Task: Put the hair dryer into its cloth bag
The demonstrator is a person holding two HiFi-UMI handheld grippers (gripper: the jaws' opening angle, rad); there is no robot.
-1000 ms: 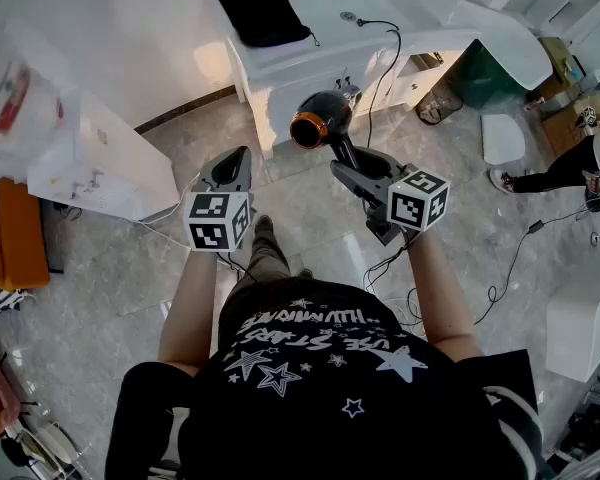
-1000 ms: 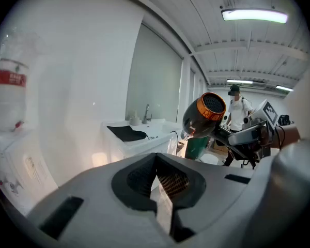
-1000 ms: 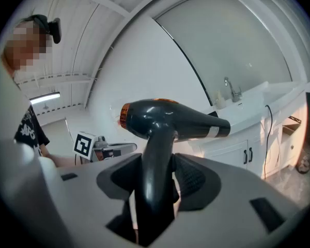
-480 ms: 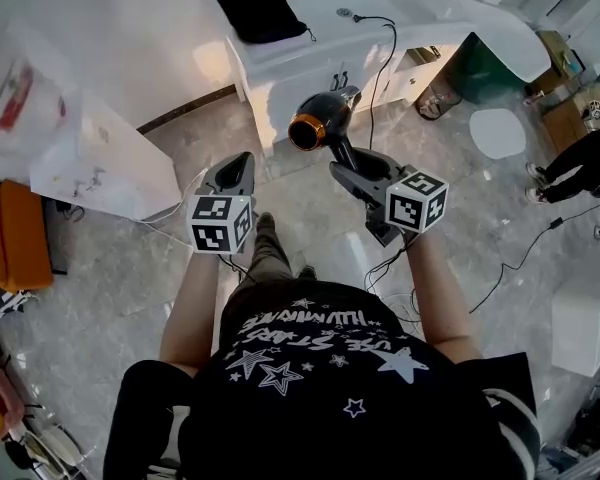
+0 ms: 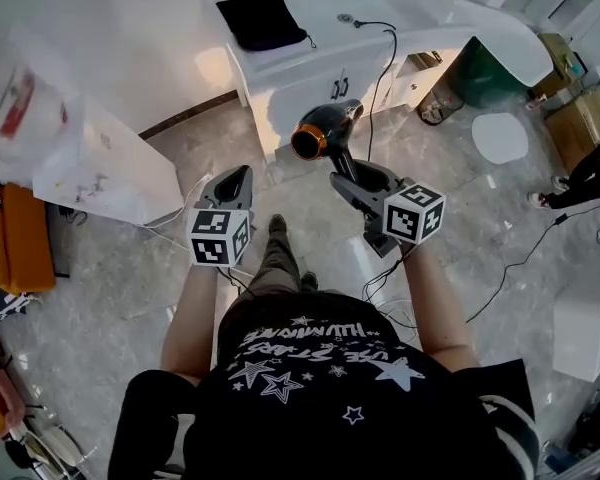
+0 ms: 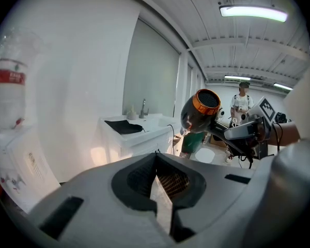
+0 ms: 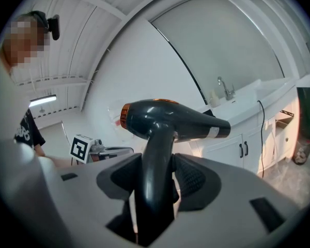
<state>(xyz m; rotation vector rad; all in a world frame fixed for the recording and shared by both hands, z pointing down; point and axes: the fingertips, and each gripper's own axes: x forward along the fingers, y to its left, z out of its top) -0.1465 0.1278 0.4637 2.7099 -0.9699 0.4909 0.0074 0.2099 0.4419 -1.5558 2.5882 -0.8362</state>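
Right gripper [image 5: 355, 176] clamped on hair dryer [image 5: 318, 128] handle. Left gripper [image 5: 237, 174] shut, empty. Risk: trailing cord [image 5: 393, 43] likely snags counter [image 5: 400, 8] front edge, and 1 grip slips before reaching cloth bag [image 5: 263, 15] at left end.

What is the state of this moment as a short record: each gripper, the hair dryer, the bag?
left gripper: jaws shut, empty
right gripper: jaws shut on the hair dryer handle
hair dryer: held in the air, handle down, orange-ringed end facing the left gripper
bag: black, lying flat on the white counter, apart from both grippers
task step: hair dryer not yet in the bag
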